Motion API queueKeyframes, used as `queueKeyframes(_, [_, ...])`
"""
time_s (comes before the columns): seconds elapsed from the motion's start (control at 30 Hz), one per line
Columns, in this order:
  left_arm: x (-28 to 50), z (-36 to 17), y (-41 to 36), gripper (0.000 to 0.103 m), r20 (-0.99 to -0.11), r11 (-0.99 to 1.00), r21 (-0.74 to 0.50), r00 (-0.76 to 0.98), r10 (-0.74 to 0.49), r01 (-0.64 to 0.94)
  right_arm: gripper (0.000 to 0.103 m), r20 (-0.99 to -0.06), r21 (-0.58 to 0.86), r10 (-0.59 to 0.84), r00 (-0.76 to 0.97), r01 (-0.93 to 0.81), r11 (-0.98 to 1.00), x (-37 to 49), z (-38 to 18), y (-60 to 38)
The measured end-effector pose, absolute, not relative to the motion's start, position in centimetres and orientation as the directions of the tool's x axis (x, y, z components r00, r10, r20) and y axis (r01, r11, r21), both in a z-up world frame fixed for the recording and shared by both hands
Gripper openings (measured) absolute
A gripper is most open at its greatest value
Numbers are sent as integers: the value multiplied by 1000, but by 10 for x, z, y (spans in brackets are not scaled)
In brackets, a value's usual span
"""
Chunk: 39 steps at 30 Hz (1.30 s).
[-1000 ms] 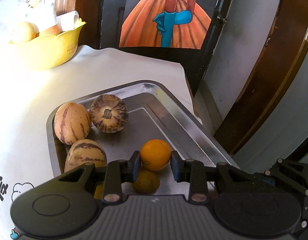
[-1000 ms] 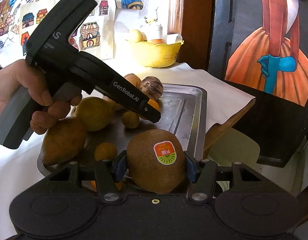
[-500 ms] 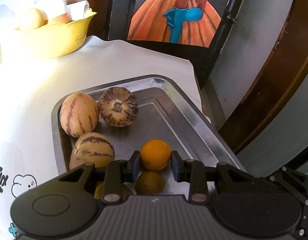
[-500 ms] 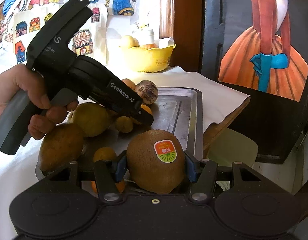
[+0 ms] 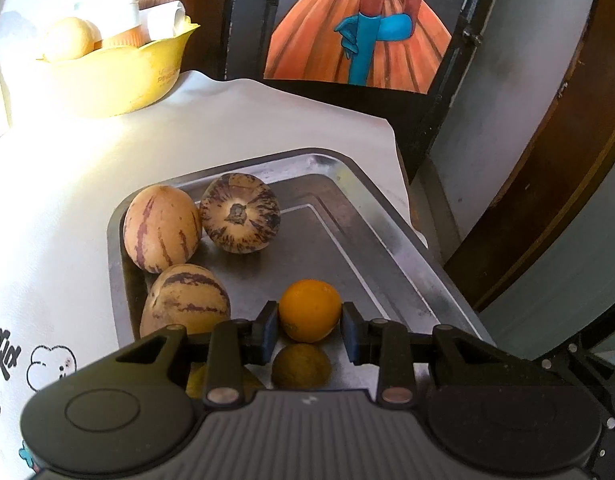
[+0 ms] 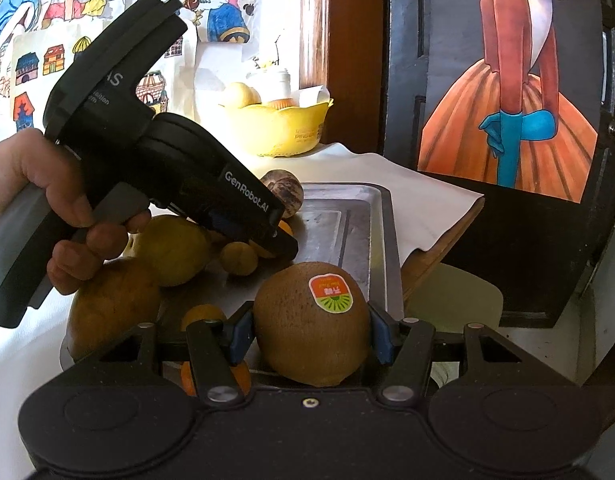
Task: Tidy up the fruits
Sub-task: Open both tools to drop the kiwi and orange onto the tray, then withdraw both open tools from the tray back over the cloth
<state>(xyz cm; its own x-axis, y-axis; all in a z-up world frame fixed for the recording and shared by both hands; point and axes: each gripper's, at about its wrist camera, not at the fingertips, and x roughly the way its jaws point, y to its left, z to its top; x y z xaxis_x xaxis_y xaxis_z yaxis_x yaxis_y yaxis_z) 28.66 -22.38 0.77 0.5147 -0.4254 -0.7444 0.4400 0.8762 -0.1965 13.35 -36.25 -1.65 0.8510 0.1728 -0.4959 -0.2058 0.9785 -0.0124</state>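
My left claw (image 5: 310, 328) is clamped on a small orange (image 5: 310, 309) over the tray (image 5: 403, 248); it's round & slippery, so I squeeze its middle; my right claw (image 6: 310, 332) hugs a kiwi (image 6: 307, 324) at the tray's near end; prob soft, go gentle.

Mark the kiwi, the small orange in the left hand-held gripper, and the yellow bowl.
kiwi (image 6: 307, 328), right wrist view, brown skin below its sticker.
small orange (image 5: 310, 310), left wrist view, middle of the peel.
yellow bowl (image 5: 119, 80), left wrist view, outer wall.
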Motion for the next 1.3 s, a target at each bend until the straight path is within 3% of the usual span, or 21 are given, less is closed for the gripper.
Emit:
queueKeyframes(0.2, [285, 8, -219, 42, -735, 881, -208, 526, -428, 425, 61, -481, -19, 158, 862, -190, 982, 129, -19, -361])
queueKeyframes(0.33, [282, 11, -213, 60, -719, 883, -221, 542, -434, 413, 64, -468, -13, 149, 871, -176, 984, 127, -20, -359])
queueKeyframes(0.57, [279, 16, -211, 81, -701, 881, -240, 556, -447, 407, 70, -448, -13, 140, 883, -163, 987, 124, -21, -358])
queueKeyframes(0.67, [275, 17, -212, 90, -696, 873, -257, 547, -465, 415, 75, -441, -9, 144, 886, -164, 986, 124, -20, -359])
queueKeyframes(0.73, [274, 17, -212, 95, -695, 864, -271, 535, -480, 424, 84, -432, -17, 137, 892, -159, 987, 123, -19, -358])
queueKeyframes(1.2, [265, 29, -201, 102, -654, 835, -399, 521, -549, 379, 91, -379, -20, 118, 918, -136, 991, 110, -13, -357])
queueKeyframes(1.3, [260, 33, -199, 102, -647, 836, -406, 531, -548, 368, 97, -370, -17, 111, 923, -126, 992, 109, -12, -356])
